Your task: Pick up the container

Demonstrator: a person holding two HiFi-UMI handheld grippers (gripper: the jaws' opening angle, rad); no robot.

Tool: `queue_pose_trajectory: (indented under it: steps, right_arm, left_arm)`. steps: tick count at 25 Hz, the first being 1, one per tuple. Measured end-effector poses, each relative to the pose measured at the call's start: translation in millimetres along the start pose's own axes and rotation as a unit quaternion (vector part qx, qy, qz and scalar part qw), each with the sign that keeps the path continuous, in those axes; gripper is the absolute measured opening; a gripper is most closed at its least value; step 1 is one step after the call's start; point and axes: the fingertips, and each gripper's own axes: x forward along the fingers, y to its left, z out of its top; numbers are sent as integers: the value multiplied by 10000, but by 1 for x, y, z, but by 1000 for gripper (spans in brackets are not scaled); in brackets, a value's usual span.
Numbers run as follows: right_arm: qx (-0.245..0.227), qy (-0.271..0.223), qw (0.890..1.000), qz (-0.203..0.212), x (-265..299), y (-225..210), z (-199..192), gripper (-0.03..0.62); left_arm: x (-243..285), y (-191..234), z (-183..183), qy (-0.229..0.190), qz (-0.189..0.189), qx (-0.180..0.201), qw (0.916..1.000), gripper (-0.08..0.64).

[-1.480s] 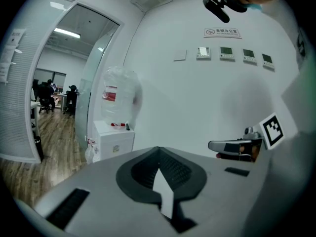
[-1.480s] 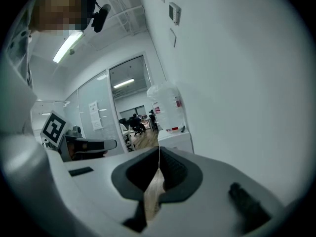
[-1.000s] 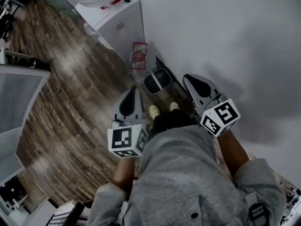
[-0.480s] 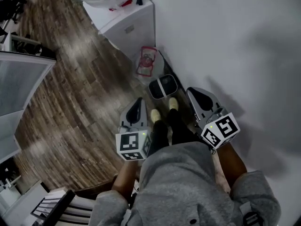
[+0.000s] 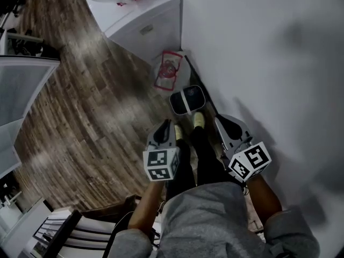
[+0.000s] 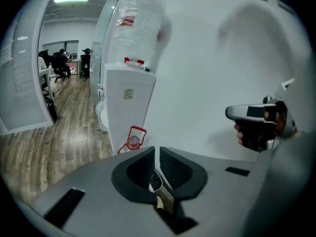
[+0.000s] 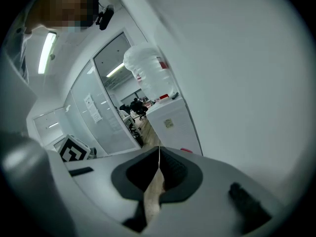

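The left hand-held gripper (image 6: pixel 155 154) is clenched, its two dark jaws pressed together with nothing between them. The right hand-held gripper (image 7: pixel 159 154) is clenched and empty in the same way. Each is made of smooth grey plastic and carries one cube with black and white squares, so two cubes are seen: the left cube (image 5: pixel 161 164) and the right cube (image 5: pixel 250 161). Both are held low, one on each side of the legs, with bare forearms stretched down from grey sleeves and the jaws pointed at the floor (image 5: pixel 80 117), which is made of brown wooden planks. One oval container (image 5: pixel 187 100), dark with a pale rim, is found on the floor at the edge where the plain white wall (image 5: pixel 269 47) begins. It lies just ahead of two pale yellow shoes (image 5: pixel 198 120) and apart from both hand-held grippers. One clear packet with red trim (image 5: pixel 167 69) is propped near it, beside a white, box-shaped cabinet (image 5: pixel 145 26). One big, round bottle of clear plastic (image 6: pixel 138 23) is seen on top of the cabinet.
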Motion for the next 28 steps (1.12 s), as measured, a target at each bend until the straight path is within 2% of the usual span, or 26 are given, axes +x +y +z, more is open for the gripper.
queue_pose_trajectory:
  steps: [2, 4, 5, 11, 20, 28]
  right_arm:
    - [23, 130, 9999, 1, 11, -9, -13, 28]
    - [92, 237, 9997, 9, 20, -16, -30, 28]
    - [151, 280, 9995, 24, 23, -18, -40, 28]
    - [345, 561, 9978, 96, 47, -33, -91, 28]
    - [385, 846, 9955, -182, 88, -85, -162, 28]
    - [648, 1068, 9920, -188, 102, -99, -228, 28]
  left_arm:
    - [20, 2, -11, 162, -46, -188, 9997, 41]
    - [41, 2, -28, 320, -103, -336, 9989, 142]
    - [50, 3, -38, 394, -108, -380, 9984, 154]
    - [115, 15, -97, 752, -41, -650, 9950, 184]
    - [217, 45, -169, 1148, -5, -877, 9895, 221]
    - [296, 54, -253, 1510, 23, -1183, 9814, 247]
